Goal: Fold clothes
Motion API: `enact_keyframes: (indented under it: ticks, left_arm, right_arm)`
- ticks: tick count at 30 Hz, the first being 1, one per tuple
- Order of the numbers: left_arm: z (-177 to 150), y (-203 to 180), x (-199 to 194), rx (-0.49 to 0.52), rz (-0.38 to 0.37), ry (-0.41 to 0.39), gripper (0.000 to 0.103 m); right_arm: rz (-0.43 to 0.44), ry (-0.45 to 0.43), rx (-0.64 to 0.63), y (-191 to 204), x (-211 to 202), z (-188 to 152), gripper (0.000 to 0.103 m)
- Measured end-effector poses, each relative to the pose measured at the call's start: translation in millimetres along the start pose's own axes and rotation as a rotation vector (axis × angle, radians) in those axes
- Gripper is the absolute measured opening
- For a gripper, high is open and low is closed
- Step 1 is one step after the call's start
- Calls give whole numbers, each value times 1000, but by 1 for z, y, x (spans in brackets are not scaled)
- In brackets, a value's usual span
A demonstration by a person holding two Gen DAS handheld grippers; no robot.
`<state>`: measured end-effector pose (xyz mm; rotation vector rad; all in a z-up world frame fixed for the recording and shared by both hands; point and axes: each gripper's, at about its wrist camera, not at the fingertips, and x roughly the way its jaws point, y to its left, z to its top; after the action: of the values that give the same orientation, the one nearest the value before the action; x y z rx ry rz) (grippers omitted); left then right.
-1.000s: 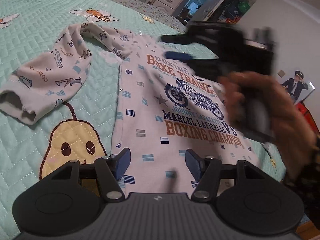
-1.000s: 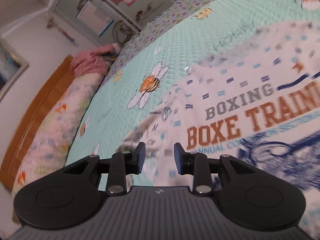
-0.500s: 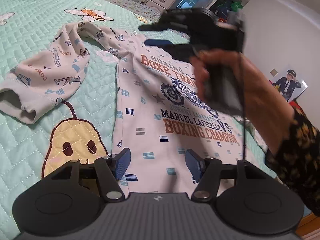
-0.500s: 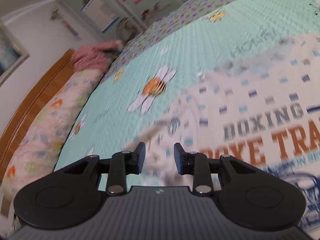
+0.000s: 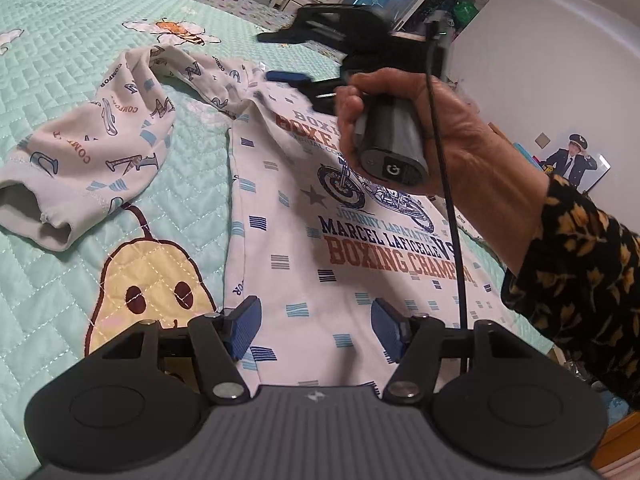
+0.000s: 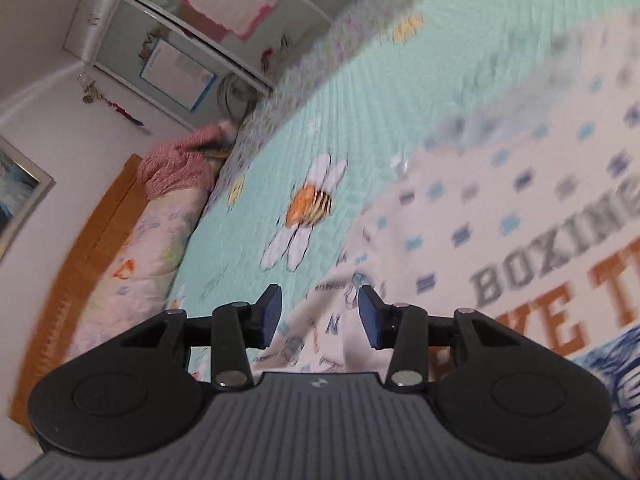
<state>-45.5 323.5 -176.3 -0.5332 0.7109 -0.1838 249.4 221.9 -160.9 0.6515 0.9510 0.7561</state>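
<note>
Since the earlier frame the right tool [image 6: 319, 312] had advanced toward the shoulder of the shirt [image 5: 304, 248], spread on the bed [image 5: 48, 80], jaws opening and empty; left tool [image 5: 316, 326] open, empty; best seize the sleeve [image 5: 100, 136] at its seam

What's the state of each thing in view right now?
shirt: spread flat on the bed, print side up, not folded yet
sleeve: stretched out to the side, bent and rumpled
left gripper: open, nothing between the fingers, over the shirt's hem
right gripper: jaws opening, nothing pinched, over the sleeve near the shoulder
quilt: covering the bed under the shirt
</note>
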Motion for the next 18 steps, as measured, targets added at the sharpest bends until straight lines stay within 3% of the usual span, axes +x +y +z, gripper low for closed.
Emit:
enact_keyframes:
  ticks: [2,4,7,10,13,15,18]
  left_arm:
    - [-1,-2,1,18,10,-1,64]
    - [-2,-5,1,36,16,-3,64]
    - [-2,-5,1,41,14,-6,68]
    - [-1,-6,2,35,11,-6,70]
    - [-1,-6,3,33,9,-2,70]
    - [0,-5,2,21,7,-3,70]
    - [0,-5,1,-2,6,-9,70]
  right_arm:
    - [-4,138,-30,0,25,-9,47]
    - [-33,185,-107,11,33,-17,49]
    - [40,112,-147,29,18,-16,48]
    - [45,48,-128,32,20,-13,49]
    - [-6,326,-167,30,65,-25,50]
    - [0,332,-281,43,59,-29,52]
    - [72,289,-261,50,33,-24,52]
